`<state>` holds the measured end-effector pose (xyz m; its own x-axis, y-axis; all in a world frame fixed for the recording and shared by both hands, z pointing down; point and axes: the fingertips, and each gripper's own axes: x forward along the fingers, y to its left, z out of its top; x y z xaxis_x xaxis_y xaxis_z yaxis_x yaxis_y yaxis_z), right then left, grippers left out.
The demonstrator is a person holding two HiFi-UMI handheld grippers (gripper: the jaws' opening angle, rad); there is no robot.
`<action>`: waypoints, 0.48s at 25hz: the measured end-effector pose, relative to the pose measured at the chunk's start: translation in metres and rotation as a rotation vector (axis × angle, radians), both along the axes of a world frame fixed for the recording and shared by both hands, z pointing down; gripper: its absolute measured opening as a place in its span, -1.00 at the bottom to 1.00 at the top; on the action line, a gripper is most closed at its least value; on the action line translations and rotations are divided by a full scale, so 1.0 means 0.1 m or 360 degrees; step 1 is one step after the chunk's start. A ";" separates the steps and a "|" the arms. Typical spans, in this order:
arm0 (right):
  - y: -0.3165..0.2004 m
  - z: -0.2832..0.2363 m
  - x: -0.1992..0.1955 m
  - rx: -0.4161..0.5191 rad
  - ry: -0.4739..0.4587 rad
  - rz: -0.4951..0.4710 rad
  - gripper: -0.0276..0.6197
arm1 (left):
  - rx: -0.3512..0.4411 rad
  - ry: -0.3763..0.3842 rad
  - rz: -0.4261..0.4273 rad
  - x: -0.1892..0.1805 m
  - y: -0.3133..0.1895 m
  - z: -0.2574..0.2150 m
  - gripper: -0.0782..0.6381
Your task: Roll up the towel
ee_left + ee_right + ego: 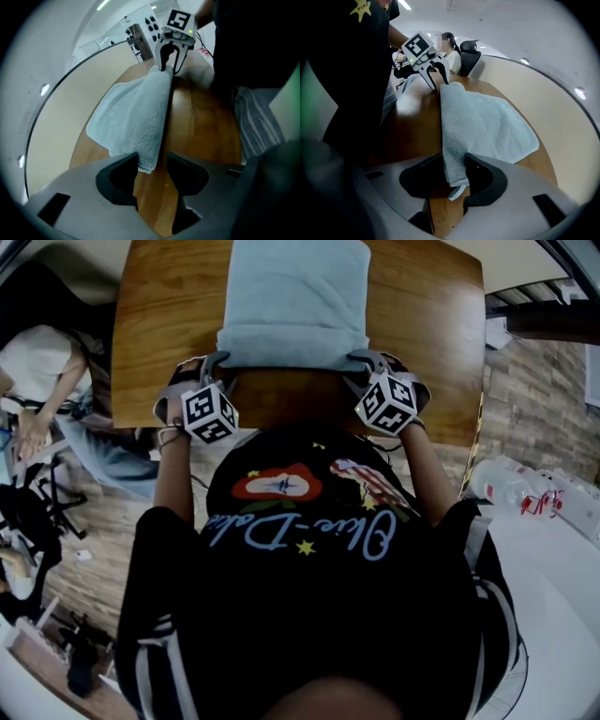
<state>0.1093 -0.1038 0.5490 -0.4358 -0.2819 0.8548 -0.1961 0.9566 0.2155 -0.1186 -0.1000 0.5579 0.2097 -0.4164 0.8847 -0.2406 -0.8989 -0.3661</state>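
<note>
Black shirt (309, 521): pale cursive lettering, hyphenated, not surely readable. No other legible text.

Towel (295, 296): terry cloth, rough looped pile, matt. Surface (169, 306): wood grain, smooth, slight satin sheen. Fingers (487, 180): matt, smooth, probably moulded plastic.

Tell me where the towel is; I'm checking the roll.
Head view: the towel lies on the table, folded near edge running from the left gripper, jaws opening round its corner, to the right gripper.
</note>
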 end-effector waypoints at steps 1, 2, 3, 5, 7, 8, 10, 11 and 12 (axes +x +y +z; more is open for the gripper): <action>-0.01 0.02 0.00 -0.0003 0.0008 -0.0015 -0.46 | -0.0008 -0.0005 0.0006 0.00 0.00 0.00 -0.27; -0.02 0.03 0.00 -0.0004 0.0014 -0.0028 -0.47 | -0.0015 -0.0015 0.0014 0.01 0.00 0.00 -0.27; -0.03 0.04 0.00 -0.0005 0.0015 -0.0034 -0.48 | -0.0021 -0.0025 0.0022 0.02 0.01 0.00 -0.27; -0.05 0.02 0.01 -0.0012 0.0003 -0.0022 -0.57 | -0.0018 -0.0039 0.0028 0.03 0.00 0.00 -0.29; -0.06 -0.01 0.01 -0.0025 -0.0027 -0.0002 -0.65 | 0.0029 -0.0040 0.0007 0.02 -0.05 -0.03 -0.53; -0.06 -0.02 0.01 -0.0032 -0.0043 0.0007 -0.68 | 0.0048 -0.0042 -0.0001 0.01 -0.07 -0.04 -0.55; -0.05 -0.04 0.01 -0.0047 -0.0078 0.0030 -0.71 | 0.0056 -0.0053 0.0007 0.01 -0.09 -0.04 -0.55; -0.05 -0.05 0.02 -0.0054 -0.0096 0.0045 -0.71 | 0.0057 -0.0054 0.0014 0.01 -0.09 -0.04 -0.56; -0.04 -0.07 0.02 -0.0063 -0.0115 0.0059 -0.72 | 0.0054 -0.0043 0.0010 0.01 -0.08 -0.04 -0.58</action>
<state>0.1109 -0.1078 0.5422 -0.4869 -0.2654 0.8322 -0.2454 0.9559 0.1613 -0.1179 -0.1085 0.5536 0.1885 -0.4451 0.8754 -0.2247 -0.8873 -0.4028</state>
